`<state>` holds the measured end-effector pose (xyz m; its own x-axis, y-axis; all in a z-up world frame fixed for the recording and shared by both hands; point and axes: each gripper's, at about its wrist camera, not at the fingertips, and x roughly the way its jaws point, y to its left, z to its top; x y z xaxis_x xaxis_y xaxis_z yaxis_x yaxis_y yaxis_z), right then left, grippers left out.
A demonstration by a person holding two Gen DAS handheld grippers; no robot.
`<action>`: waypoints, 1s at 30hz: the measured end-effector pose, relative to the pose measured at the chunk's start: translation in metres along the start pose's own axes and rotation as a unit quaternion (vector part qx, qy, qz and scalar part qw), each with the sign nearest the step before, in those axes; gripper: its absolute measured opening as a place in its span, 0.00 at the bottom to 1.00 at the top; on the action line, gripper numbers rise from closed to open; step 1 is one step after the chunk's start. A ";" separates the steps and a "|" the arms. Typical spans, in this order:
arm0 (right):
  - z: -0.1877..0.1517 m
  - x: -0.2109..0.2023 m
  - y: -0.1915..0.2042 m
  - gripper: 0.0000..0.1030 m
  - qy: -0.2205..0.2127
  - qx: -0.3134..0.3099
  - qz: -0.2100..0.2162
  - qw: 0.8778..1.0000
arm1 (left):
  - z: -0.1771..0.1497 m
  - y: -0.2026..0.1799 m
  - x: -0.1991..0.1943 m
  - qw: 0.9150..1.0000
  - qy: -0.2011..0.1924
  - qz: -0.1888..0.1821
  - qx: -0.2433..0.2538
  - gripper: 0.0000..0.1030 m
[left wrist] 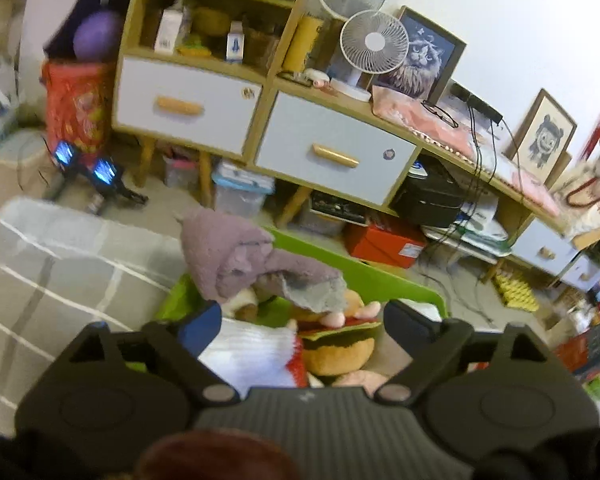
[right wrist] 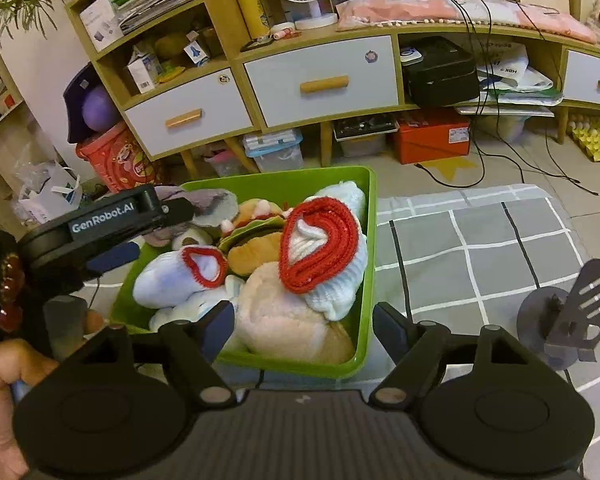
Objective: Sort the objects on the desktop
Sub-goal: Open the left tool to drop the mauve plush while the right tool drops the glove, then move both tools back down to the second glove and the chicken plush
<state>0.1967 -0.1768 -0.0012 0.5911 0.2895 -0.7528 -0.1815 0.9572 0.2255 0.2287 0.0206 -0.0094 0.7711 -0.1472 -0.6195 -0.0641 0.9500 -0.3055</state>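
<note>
Bin [right wrist: 364,240] (green) holds two red-cuffed socks [right wrist: 320,248] and one burger plush [right wrist: 256,240]; each hand-held gripper [right wrist: 304,328] spread, empty.

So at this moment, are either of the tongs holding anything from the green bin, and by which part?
Nothing is held. The left tongs and right tongs are both open over the green bin, with no pad pressing on a white sock or any other item.
</note>
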 end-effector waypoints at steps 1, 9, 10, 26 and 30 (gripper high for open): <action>-0.001 -0.003 0.001 0.76 0.002 0.001 0.000 1.000 | 0.000 -0.001 -0.006 1.000 -0.002 0.004 0.005 0.92; -0.014 -0.030 0.006 0.79 0.026 0.020 0.007 0.999 | -0.013 -0.002 -0.055 1.000 0.013 -0.003 0.003 0.96; -0.018 -0.034 0.008 0.79 0.027 0.023 0.010 0.999 | -0.015 -0.002 -0.059 1.000 0.016 -0.001 0.008 0.96; -0.067 -0.044 0.012 0.83 0.066 0.012 -0.002 0.998 | -0.064 0.032 -0.126 0.996 0.057 0.008 0.067 0.99; -0.072 -0.046 0.001 0.83 0.081 0.019 0.001 0.997 | -0.085 0.039 -0.131 0.991 0.086 0.002 0.100 0.99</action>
<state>0.1130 -0.1897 -0.0111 0.4556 0.2907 -0.8414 -0.1509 0.9567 0.2489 0.0712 0.0538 -0.0020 0.6501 -0.1718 -0.7402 0.0733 0.9837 -0.1639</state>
